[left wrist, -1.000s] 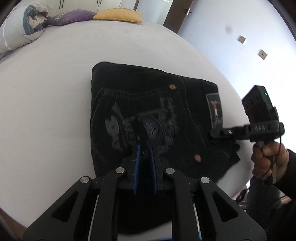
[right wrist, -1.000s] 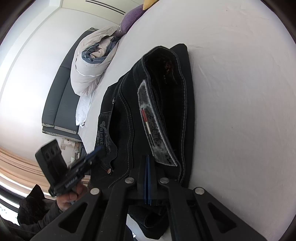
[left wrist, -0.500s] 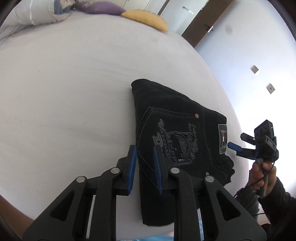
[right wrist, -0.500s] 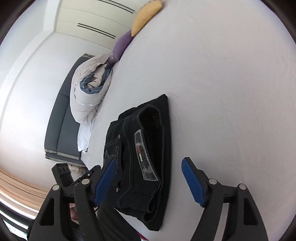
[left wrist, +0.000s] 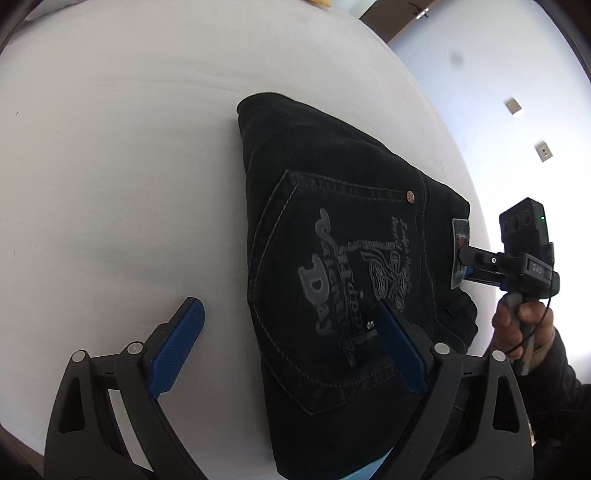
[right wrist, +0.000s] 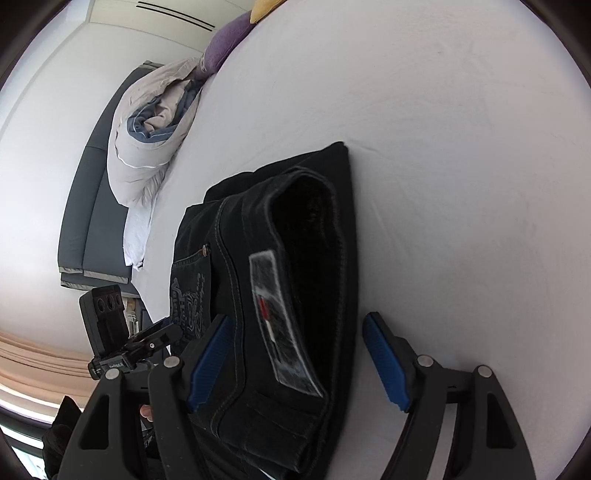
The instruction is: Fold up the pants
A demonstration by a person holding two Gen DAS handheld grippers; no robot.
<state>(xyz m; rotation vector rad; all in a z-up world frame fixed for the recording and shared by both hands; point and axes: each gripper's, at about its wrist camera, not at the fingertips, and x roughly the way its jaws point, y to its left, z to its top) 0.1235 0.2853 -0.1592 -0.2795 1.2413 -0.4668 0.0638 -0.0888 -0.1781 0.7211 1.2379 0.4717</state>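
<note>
Black jeans [left wrist: 332,221] lie folded into a compact stack on the white bed [left wrist: 110,147], back pocket with grey print facing up. My left gripper [left wrist: 291,343] hovers over their near left edge with its jaws opening. One blue pad is over the sheet and the other over the pocket, and neither grips anything. My right gripper [right wrist: 297,362] is open, straddling the waistband end of the jeans [right wrist: 236,229] and its label patch [right wrist: 277,314] without pressing. In the left wrist view the right gripper [left wrist: 465,264], held by a hand [left wrist: 521,321], points at that label.
A rolled duvet [right wrist: 147,147], a purple pillow [right wrist: 225,48] and a yellow pillow [right wrist: 264,7] lie at the bed's far end. A grey sofa [right wrist: 92,206] stands beyond the bed's left side. The bed's edge runs just beside the jeans' waistband end.
Both grippers were shut on the jeans a second ago and have let go. The left one drew back to the left edge and widened. The right one opened, pulled back, then came closer.
</note>
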